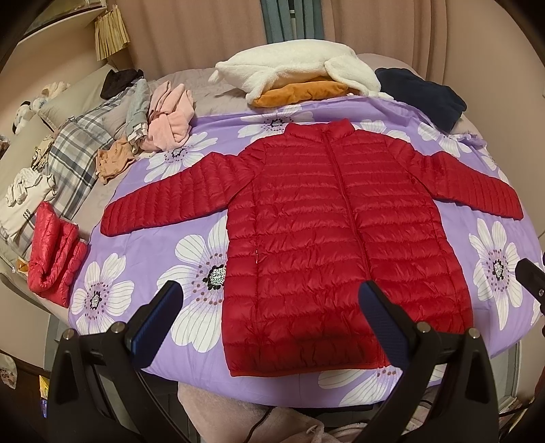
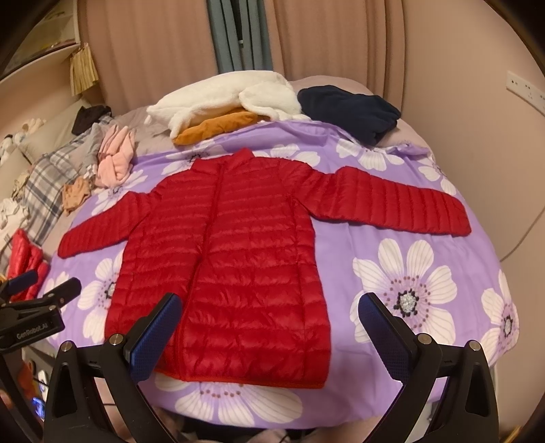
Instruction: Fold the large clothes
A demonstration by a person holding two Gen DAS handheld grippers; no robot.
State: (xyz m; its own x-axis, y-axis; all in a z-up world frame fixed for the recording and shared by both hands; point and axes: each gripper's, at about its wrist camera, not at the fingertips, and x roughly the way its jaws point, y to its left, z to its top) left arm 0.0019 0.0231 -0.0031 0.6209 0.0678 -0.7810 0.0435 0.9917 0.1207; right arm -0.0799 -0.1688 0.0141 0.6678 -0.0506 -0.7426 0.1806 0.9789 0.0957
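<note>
Red jacket (image 1: pixel 327 231) flat on floral bedspread (image 1: pixel 190 252), pink curtains (image 1: pixel 190 30) behind; both grippers wide open, empty.

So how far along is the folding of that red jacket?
Done: the red puffer jacket lies flat, zipped, sleeves spread on the floral sheet. In hand: nothing; the left gripper and right gripper are open above its hem. Left: all folds.

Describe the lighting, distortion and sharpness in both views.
Left wrist view: warm, dim indoor light, red jacket sharp, fisheye bows the floral sheet, corners black. Right wrist view: same warm cast, soft sheen on the jacket, edges curved and dark, no motion blur.
</note>
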